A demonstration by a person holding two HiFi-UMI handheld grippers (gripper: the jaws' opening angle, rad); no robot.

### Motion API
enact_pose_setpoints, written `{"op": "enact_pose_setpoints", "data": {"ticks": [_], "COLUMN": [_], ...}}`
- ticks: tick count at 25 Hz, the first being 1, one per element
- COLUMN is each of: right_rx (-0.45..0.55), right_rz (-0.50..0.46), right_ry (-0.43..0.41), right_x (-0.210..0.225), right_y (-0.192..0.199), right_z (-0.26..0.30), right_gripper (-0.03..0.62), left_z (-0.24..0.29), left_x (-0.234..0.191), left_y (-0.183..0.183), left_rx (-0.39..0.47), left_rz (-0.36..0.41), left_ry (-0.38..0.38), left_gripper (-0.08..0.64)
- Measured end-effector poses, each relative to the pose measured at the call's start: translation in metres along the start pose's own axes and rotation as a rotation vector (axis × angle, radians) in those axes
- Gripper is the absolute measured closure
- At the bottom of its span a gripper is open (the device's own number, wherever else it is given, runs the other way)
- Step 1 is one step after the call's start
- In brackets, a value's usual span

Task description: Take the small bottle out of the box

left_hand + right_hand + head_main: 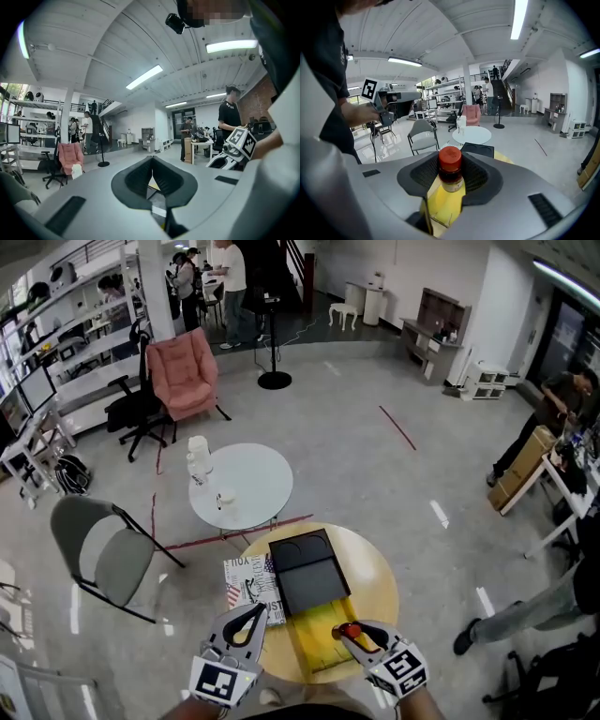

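Right gripper (450, 177): I see its jaws set fairly wide and clamped on the small bottle (450, 169), red cap up.
Bottle: held over the right side of the open yellow box (314, 641) on the round tabletop (377, 570).
Left gripper (152, 174): jaws together, empty, left of the box.

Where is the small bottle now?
Head view, lower right: the small bottle is clamped in the right gripper, just below the black box.
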State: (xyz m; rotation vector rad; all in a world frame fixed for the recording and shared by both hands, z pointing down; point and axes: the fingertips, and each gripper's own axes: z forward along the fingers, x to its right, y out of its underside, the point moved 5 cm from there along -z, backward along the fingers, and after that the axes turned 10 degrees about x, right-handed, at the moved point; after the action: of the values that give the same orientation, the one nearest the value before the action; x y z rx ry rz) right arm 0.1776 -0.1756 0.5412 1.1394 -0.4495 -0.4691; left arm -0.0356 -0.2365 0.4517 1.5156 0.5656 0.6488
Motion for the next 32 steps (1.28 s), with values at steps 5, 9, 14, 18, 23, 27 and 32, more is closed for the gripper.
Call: {"op": "enact_pose_setpoints", "data": {"ticks": [5,9,14,18,23,27,32], "right_rx": [0.025,0.049,0.105,0.105,0.118,0.143,0.169], "right_rz": [-0.001,-0.001,-0.03,-0.04,-0.056,-0.075,-0.104], "right_ry": [-0.01,-0.001,0.0,0.005,0.019,0.042,0.071], "right_x": [-0.004,-0.007,-0.009,-0.016,-0.025,-0.033,-0.043], "right_y": [-0.017,-0.03,-0.045,-0.06,-0.082,-0.099,-0.107], "right_z": [-0.011,-0.017,-0.025,-0.023,-0.028,-0.034,-0.036], "right_gripper": [0.437,0.437,0.437,0.437,0.437,0.437,0.437], "left_z": [-0.001,-0.001,0.004,0.006,0.008,0.005,0.003], "left_x": [0.006,0.01,0.014,0.011,0.01,0.009,0.005], "left_y": [-0.008,-0.009,-0.017,-0.016,-0.022,-0.032,-0.038], "left_rx": [0.013,0.011,0.014,-0.005,0.011,0.034,0.066], "left_rz": [0.008,-0.001,0.007,0.002,0.008,0.01,0.018], "left_ry": [0.005,0.011,0.034,0.045,0.043,0.045,0.056], "left_gripper": [0.543,0.543,0.543,0.543,0.543,0.543,0.543]}}
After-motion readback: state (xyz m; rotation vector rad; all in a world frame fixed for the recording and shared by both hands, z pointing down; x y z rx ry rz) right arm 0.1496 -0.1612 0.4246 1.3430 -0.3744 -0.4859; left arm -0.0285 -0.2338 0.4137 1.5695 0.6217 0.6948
